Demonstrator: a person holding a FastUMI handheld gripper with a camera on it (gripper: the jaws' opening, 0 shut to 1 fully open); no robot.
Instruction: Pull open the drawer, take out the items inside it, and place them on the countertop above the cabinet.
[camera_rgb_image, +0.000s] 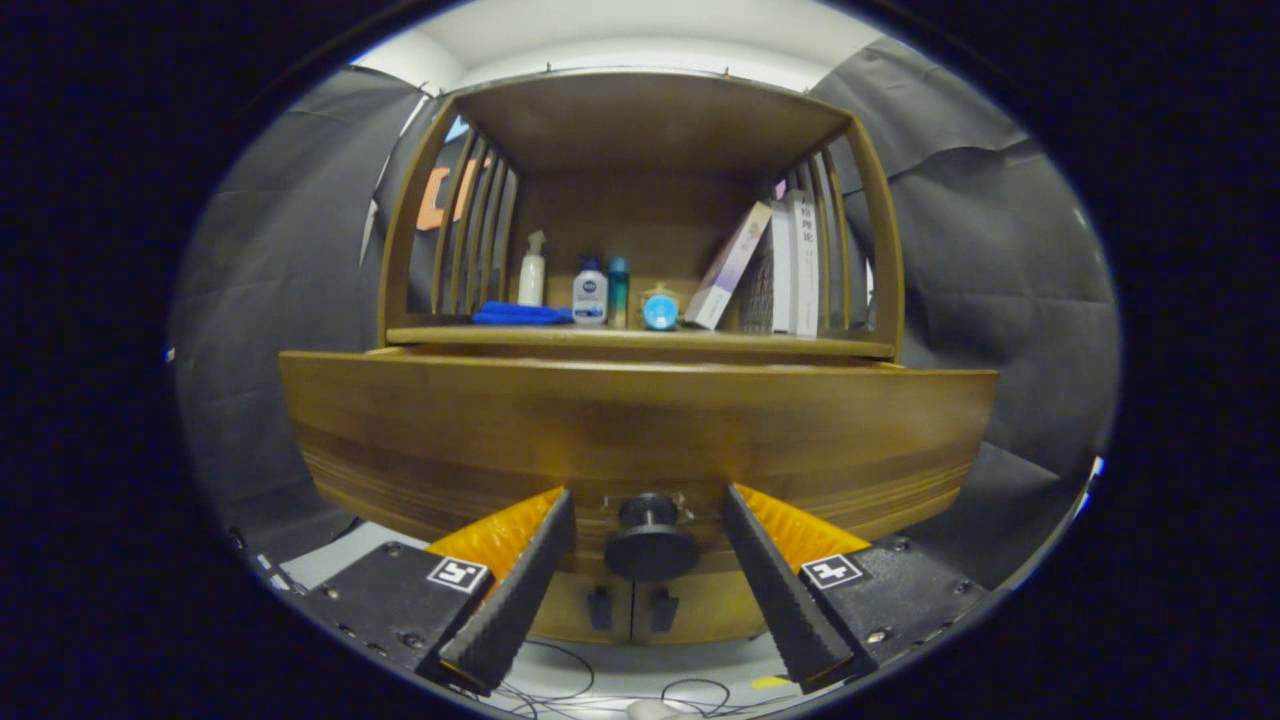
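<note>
The gripper has its two fingers spread wide, one on each side of the round dark knob of the drawer; a clear gap shows between each fingertip and the knob, so nothing is pinched. The knob sits between the fingers, level with their tips, low on the wide wooden drawer front. That front stands forward of the cabinet, its top edge just proud of the countertop behind it, so the drawer looks slightly pulled out, though its inside cannot be seen. Below the knob, two small dark handles mark a pair of lower doors. On the countertop, under a wooden hutch with slatted sides, lie a folded blue cloth, a white spray bottle, a white bottle with a blue cap, a slim teal bottle and a small round blue-topped item. Right of these, several books lean against the slats. Thin cables trail across the pale floor beneath the fingers.
</note>
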